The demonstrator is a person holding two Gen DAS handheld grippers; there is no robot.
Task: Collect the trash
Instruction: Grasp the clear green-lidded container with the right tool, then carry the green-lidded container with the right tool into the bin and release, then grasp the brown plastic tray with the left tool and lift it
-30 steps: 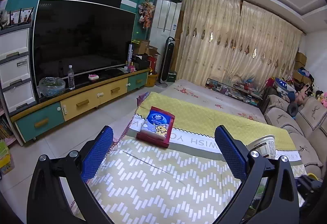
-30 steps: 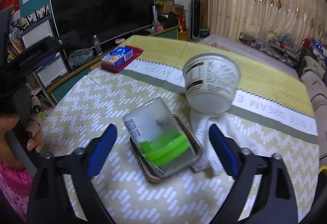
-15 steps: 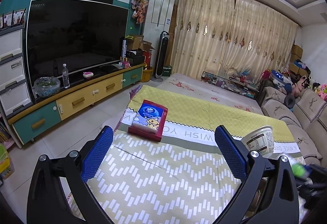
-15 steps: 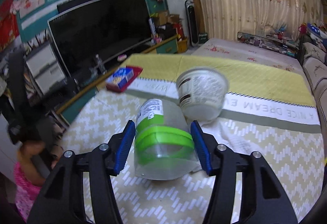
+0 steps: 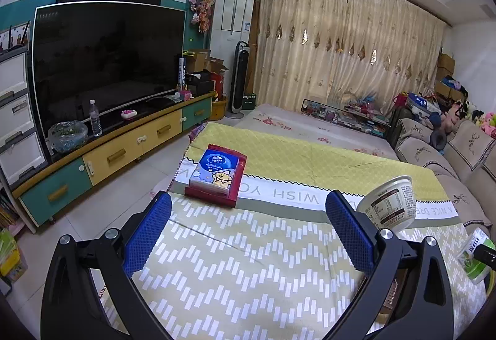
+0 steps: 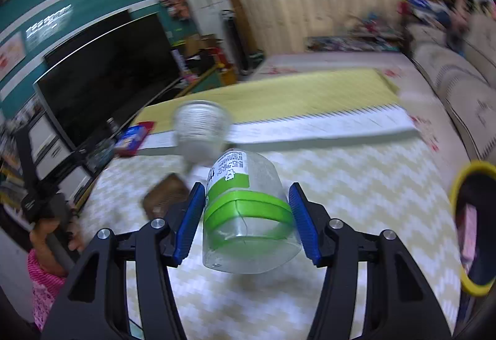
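On yellow-green patterned tablecloth (image 5: 235, 271), far left, we see blue tissue pack in red wrapper (image 5: 217, 174). Left gripper (image 5: 248, 234) next, hovering above cloth, jaws spread wide, nothing between blue pads. White paper noodle bowl (image 5: 389, 205) tipped on side just past its right finger. We note right gripper (image 6: 246, 220) clenched on clear plastic jar with green band (image 6: 248, 209), jaws having just closed in, jar lifted off cloth. Far right, yellow-rimmed dark bin (image 6: 472, 225) at table edge; view blurred.
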